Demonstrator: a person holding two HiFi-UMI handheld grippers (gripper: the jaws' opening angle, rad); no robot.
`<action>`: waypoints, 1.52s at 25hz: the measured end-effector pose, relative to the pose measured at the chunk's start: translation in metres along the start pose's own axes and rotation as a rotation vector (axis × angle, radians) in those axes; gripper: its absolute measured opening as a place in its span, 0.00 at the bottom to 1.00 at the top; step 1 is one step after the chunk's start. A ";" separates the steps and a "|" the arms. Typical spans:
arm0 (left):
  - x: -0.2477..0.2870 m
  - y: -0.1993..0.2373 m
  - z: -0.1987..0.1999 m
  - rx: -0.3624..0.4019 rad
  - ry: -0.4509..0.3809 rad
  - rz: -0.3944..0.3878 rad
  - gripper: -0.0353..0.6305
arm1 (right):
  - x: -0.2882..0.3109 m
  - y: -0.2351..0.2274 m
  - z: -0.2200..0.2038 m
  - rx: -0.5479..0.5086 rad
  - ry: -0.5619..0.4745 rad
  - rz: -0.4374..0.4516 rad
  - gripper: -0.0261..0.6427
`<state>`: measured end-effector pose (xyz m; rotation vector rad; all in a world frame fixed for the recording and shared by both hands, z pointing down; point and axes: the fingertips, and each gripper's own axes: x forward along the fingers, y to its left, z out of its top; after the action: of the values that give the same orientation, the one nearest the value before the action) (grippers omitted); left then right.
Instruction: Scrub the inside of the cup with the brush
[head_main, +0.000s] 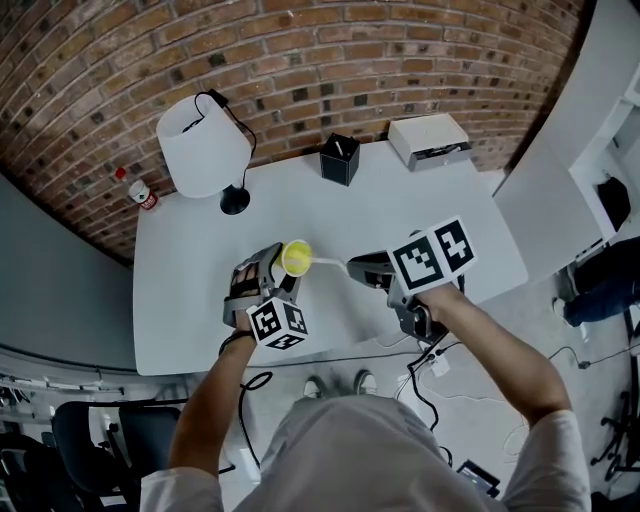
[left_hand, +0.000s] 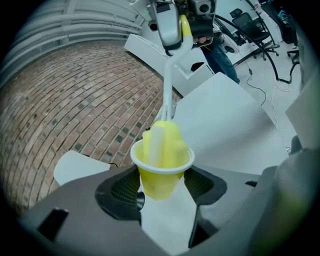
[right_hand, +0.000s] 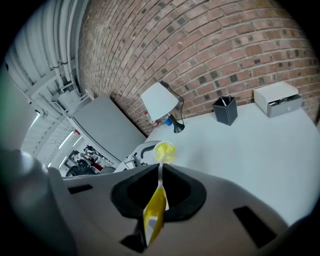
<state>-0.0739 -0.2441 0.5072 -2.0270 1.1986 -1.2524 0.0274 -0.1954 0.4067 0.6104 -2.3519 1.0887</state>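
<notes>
Above the desk (head_main: 420, 200), the left hand-held gripper (left_hand: 161, 192) clamps the small yellow cup (left_hand: 156, 180). The right hand-held gripper (right_hand: 159, 190) pinches the sponge brush (right_hand: 155, 212) by its handle, with the head inside the cup. Hard scrubbing could lever the cup from that narrow grip.

Illumination even, diffuse, moderately bright; shadows on the table (head_main: 420, 210) faint and soft, no glare. Head view bowed at the edges. Gripper views show heavy fisheye with black corners. There the cup (left_hand: 161, 167) is reasonably sharp; the brush (right_hand: 154, 217) handle and foreground at 6 o'clock are blurred.
</notes>
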 end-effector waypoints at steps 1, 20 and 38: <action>0.001 0.000 -0.003 -0.006 0.006 0.001 0.48 | -0.001 0.000 -0.001 -0.004 0.001 -0.003 0.08; 0.003 -0.002 -0.029 -0.057 0.059 -0.041 0.48 | -0.023 0.015 0.001 -0.367 0.041 -0.110 0.08; -0.002 -0.005 -0.013 -0.061 0.003 -0.100 0.48 | -0.025 0.053 -0.010 -1.250 0.175 -0.304 0.08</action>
<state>-0.0831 -0.2393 0.5164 -2.1540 1.1629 -1.2800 0.0194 -0.1519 0.3673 0.3190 -2.1412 -0.4920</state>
